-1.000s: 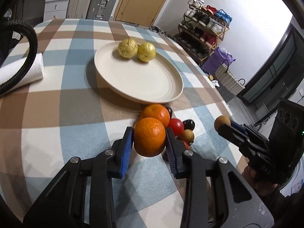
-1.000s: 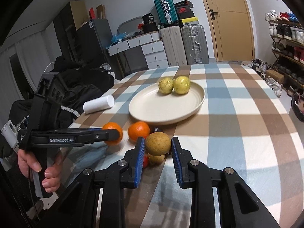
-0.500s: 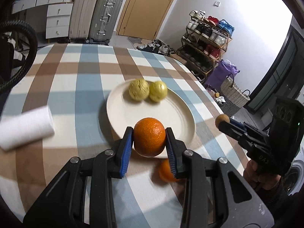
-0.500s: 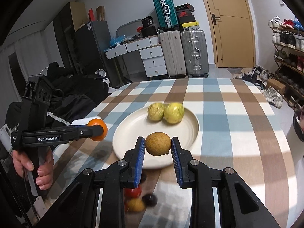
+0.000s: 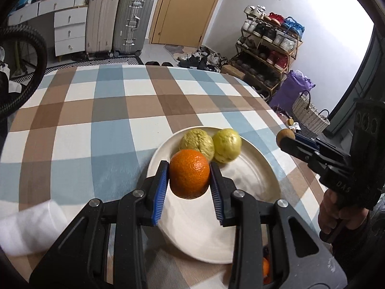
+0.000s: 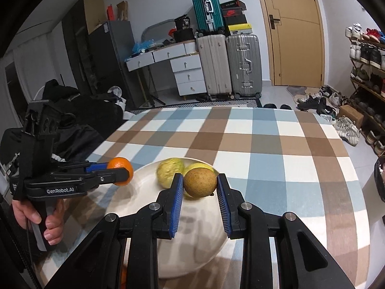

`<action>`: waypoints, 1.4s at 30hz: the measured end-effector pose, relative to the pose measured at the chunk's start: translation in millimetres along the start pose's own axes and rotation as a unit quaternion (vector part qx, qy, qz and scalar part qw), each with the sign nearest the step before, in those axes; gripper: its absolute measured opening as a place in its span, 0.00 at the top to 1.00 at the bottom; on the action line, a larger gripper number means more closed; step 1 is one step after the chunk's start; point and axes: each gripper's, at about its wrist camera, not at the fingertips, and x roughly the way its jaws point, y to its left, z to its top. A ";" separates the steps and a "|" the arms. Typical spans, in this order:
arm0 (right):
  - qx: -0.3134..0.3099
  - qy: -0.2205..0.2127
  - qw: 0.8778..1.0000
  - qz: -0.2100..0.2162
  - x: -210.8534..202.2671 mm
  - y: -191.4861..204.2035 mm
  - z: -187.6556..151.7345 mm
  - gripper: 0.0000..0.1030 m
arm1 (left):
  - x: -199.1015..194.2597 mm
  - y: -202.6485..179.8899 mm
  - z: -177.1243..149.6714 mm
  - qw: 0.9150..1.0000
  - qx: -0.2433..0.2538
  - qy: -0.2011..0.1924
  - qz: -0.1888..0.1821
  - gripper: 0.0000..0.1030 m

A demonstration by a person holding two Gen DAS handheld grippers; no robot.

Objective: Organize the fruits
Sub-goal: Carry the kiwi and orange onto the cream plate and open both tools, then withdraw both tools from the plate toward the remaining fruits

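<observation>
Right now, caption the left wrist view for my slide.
Left gripper carries an orange over a plate with two yellow-green fruits.

A lived-in home room

Suitcases (image 6: 228,65) stand against the wall by a wooden door (image 6: 296,31), a white drawer unit (image 6: 185,77) sits beside them, and a loaded shoe rack (image 5: 269,45) flanks the checked-cloth worktop (image 5: 101,120).

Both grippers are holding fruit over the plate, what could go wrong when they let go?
1. The orange in the left gripper hangs close to two yellow-green fruits; dropped, it may knock them or roll off the shallow plate.
2. The brown fruit in the right gripper is round and may roll too.
3. Both grippers converge over one plate and might collide.
</observation>
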 end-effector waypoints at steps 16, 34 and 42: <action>0.005 0.037 0.999 -0.021 44.2 -12.8 -12.7 0.72 | 43.3 8.9 9.4 1.000 0.004 0.021 -0.005 0.70; 0.012 -0.020 0.999 -0.027 25.4 -6.8 -6.3 0.49 | 25.5 4.0 11.6 0.999 0.009 -0.013 0.036 0.54; 0.019 -0.068 0.997 -0.028 -30.5 9.2 -10.8 0.21 | -30.1 -16.0 1.7 0.996 0.015 -0.051 0.071 0.31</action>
